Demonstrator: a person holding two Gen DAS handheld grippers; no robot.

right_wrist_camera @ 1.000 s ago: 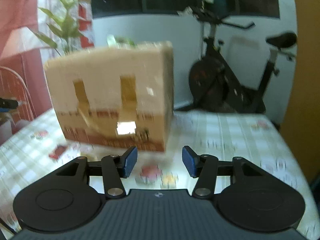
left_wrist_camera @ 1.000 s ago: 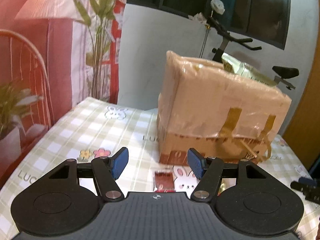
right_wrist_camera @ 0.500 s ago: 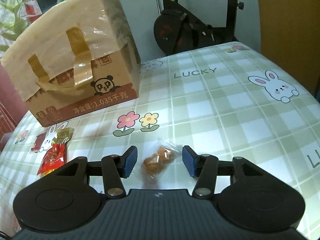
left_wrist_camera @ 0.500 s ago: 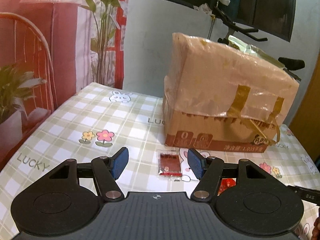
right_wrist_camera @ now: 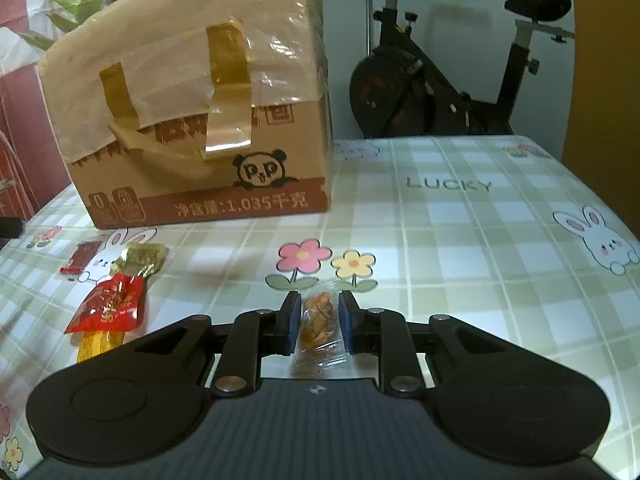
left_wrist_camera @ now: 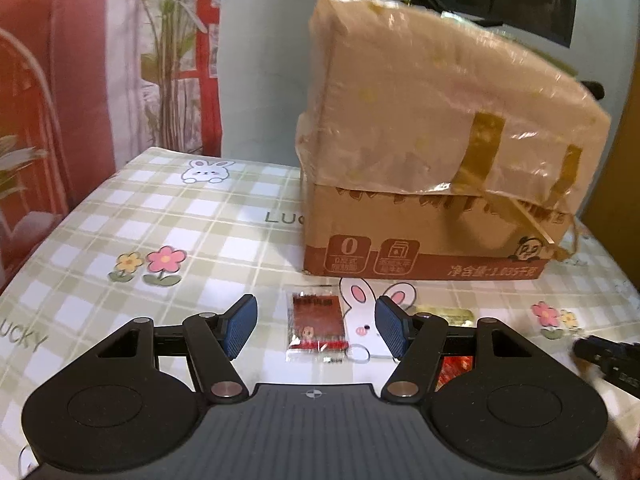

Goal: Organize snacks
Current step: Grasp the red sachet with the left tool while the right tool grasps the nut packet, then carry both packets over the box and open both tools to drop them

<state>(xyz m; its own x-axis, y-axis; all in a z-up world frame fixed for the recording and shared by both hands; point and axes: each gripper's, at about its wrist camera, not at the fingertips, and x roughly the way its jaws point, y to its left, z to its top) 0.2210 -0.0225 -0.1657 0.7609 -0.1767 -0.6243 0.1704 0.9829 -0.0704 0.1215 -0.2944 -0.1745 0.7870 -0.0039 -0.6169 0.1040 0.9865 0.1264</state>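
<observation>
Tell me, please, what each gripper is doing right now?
Left gripper: open, above a dark red packet.
Right gripper: just closed on a clear-wrapped brown snack.

— Hidden in the left wrist view? 
— Red packet (left_wrist_camera: 454, 372) mostly behind the gripper's right finger; gold packet (left_wrist_camera: 446, 314) partly covered too. Box (left_wrist_camera: 440, 168) print blurred, unreadable.
— And at the table's right edge? 
— Dark blurred object (left_wrist_camera: 608, 358), cut off by the frame.
— Right wrist view? 
— Lower end of the clear snack wrapper (right_wrist_camera: 318, 330) hidden under the gripper body. Exercise bike (right_wrist_camera: 440, 80) base hidden behind the table (right_wrist_camera: 480, 240).
</observation>
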